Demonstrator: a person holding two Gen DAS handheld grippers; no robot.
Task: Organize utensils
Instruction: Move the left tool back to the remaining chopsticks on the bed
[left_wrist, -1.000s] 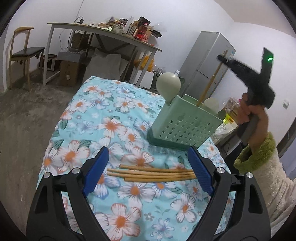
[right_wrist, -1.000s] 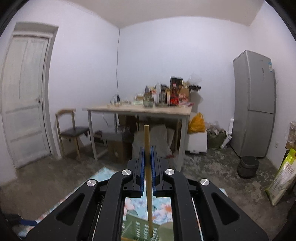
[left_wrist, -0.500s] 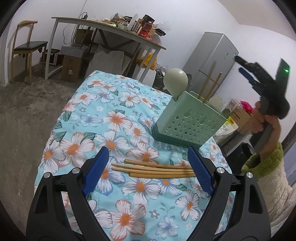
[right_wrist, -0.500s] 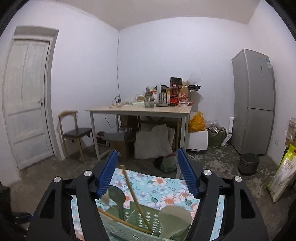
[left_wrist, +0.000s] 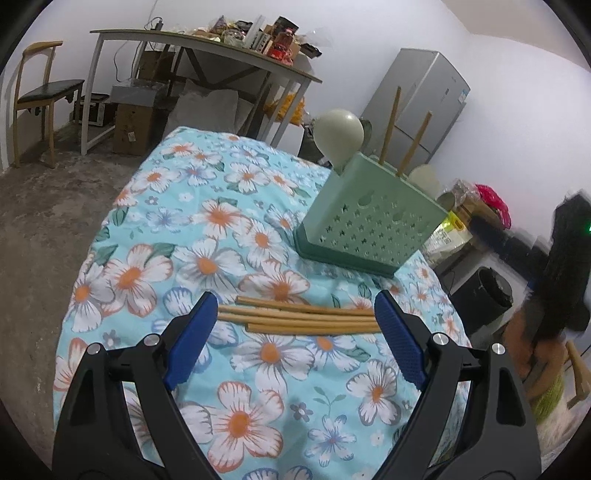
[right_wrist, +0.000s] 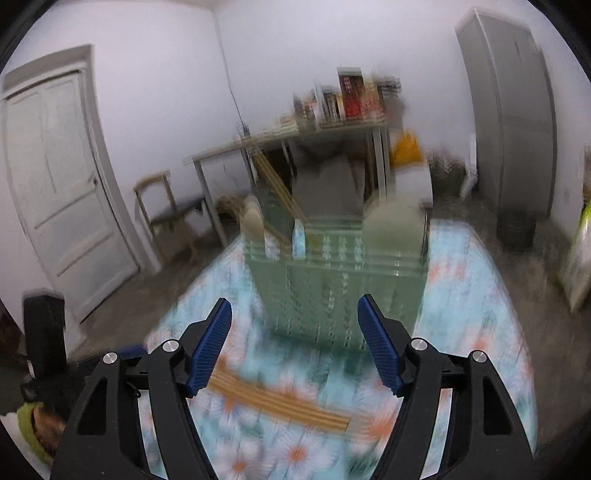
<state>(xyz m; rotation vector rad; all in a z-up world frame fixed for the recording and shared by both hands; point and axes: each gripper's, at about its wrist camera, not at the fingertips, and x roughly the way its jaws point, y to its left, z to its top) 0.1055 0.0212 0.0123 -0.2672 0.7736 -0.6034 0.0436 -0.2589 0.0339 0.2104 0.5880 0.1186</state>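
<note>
No label or writing is sharp enough to read on the packets crowding the back table (left_wrist: 207, 40) or the grey fridge (left_wrist: 417, 99) at 1 o'clock. A floral cloth (left_wrist: 177, 236) covers the counter on a bare concrete floor, with four chopsticks (left_wrist: 299, 319) lying at 6 o'clock between the wide, empty jaws of the left gripper (left_wrist: 293, 334) and a green holder (left_wrist: 369, 225) at 2 o'clock holding spoons and two upright sticks. A second ago the right gripper (right_wrist: 293, 341) pinched a stick; now its jaws are opening with nothing between them, low before the holder.
</note>
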